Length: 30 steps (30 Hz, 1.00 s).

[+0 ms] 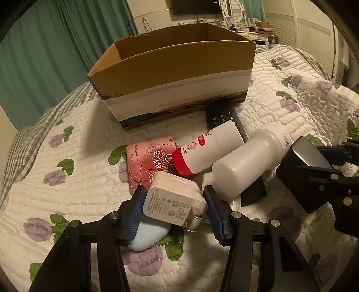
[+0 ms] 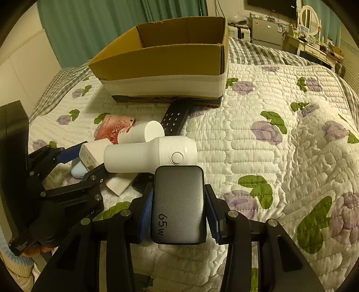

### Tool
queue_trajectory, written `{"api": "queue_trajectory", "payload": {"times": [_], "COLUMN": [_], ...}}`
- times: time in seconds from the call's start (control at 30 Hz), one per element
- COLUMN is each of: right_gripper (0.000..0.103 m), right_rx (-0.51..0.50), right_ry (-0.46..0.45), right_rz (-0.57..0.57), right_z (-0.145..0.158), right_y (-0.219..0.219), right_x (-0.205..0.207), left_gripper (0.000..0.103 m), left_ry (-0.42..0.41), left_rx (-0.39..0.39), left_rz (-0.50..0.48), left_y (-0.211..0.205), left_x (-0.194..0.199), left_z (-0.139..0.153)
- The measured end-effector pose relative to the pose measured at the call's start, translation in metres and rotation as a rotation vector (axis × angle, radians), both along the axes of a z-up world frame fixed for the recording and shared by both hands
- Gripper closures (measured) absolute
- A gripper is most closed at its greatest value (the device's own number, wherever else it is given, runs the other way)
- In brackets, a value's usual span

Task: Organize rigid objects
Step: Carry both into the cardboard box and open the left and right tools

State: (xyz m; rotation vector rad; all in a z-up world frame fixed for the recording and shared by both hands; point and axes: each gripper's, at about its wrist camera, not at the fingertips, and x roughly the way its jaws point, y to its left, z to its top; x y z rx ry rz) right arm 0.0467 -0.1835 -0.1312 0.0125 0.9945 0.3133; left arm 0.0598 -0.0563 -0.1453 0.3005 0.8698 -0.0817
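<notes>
My left gripper (image 1: 174,207) is shut on a white plug charger (image 1: 174,200), just above a pale blue case (image 1: 148,235) on the quilt. My right gripper (image 2: 178,205) is shut on a grey 65W charger (image 2: 178,204), which also shows at the right of the left wrist view (image 1: 307,157). An open cardboard box (image 1: 172,74) stands behind the pile; in the right wrist view it (image 2: 161,60) is at top centre. A white bottle-shaped device (image 1: 246,161), a red-banded white bottle (image 1: 206,150), a pink card (image 1: 148,164) and a black remote (image 1: 224,118) lie in front of it.
A quilted floral bedspread (image 2: 280,146) stretches to the right. Green curtains (image 1: 44,56) hang behind on the left. A dresser with a mirror and a TV (image 2: 291,13) stand at the far wall. Flat white and black items (image 2: 125,182) lie under the white device.
</notes>
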Motion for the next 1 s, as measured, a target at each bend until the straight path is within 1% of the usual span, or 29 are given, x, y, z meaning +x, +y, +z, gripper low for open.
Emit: {"api": "queue_trajectory", "payload": {"times": [0.1,0.2,0.27,0.4,0.53,0.63,0.7,0.8,0.9,1.0], "right_gripper": [0.061,0.061,0.061,0.061,0.061,0.061,0.061,0.061,0.061,0.061], "right_rx": [0.006,0.003,0.000,-0.019,-0.028,-0.033,-0.016,-0.024,-0.007,-0.012], "right_ry": [-0.006,-0.032,-0.055,-0.118,-0.181,-0.239,-0.267,-0.319,-0.341,-0.353], "right_rz": [-0.001,0.001,0.001,0.001,0.015,0.031,0.035,0.048,0.047,0.037], "right_z": [0.002,0.010,0.017,0.041,0.068,0.095,0.114,0.141,0.158,0.165], "right_y": [-0.002,-0.002,-0.002,0.000,0.003,0.005,0.005,0.009,0.011,0.015], "right_x": [-0.002,-0.005,-0.008,-0.013,-0.014,-0.006,0.005,0.027,0.056,0.088], "left_gripper": [0.050,0.050,0.050,0.050,0.050,0.050,0.050,0.050,0.050,0.050], "left_ry": [-0.010,-0.048,-0.074,-0.117,-0.184,-0.227,-0.254,-0.279,-0.283,-0.267], "left_rx": [-0.004,-0.017,-0.044,-0.115,-0.131,-0.149,-0.170,-0.205,-0.198,-0.198], "left_rz": [0.007,0.020,0.030,0.041,0.053,0.096,0.106,0.105,0.095,0.068], "left_y": [0.000,0.001,0.005,0.012,0.015,0.022,0.027,0.033,0.033,0.029], "left_x": [-0.005,-0.012,-0.016,-0.023,-0.021,-0.007,0.006,0.032,0.064,0.098], "left_z": [0.007,0.024,0.039,0.069,0.104,0.130,0.146,0.164,0.169,0.160]}}
